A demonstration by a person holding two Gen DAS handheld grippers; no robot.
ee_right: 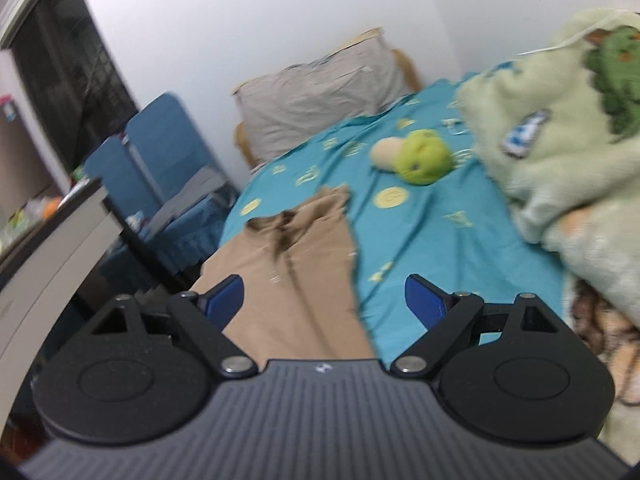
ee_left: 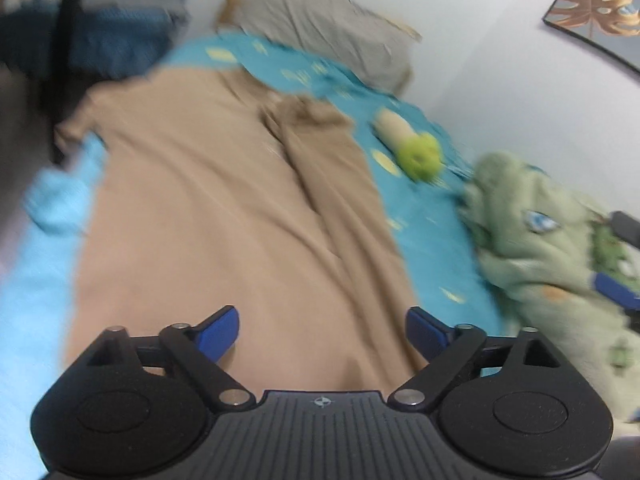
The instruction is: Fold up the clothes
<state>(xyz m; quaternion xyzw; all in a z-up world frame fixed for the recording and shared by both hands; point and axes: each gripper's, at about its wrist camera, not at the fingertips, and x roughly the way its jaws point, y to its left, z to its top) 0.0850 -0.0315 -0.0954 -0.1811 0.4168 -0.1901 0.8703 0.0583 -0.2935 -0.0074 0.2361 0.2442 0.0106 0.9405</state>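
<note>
A tan garment lies spread lengthwise on a bed with a teal patterned sheet. It has a crease down its middle. My left gripper hovers over its near end, jaws wide open and empty. In the right wrist view the same tan garment lies ahead and left on the teal sheet. My right gripper is above its right edge, jaws wide open and empty. Both views are blurred.
A green and beige plush toy lies on the sheet beyond the garment. A pale green fleece blanket is heaped at right. A grey pillow is at the headboard. Blue chairs and a cabinet stand left of the bed.
</note>
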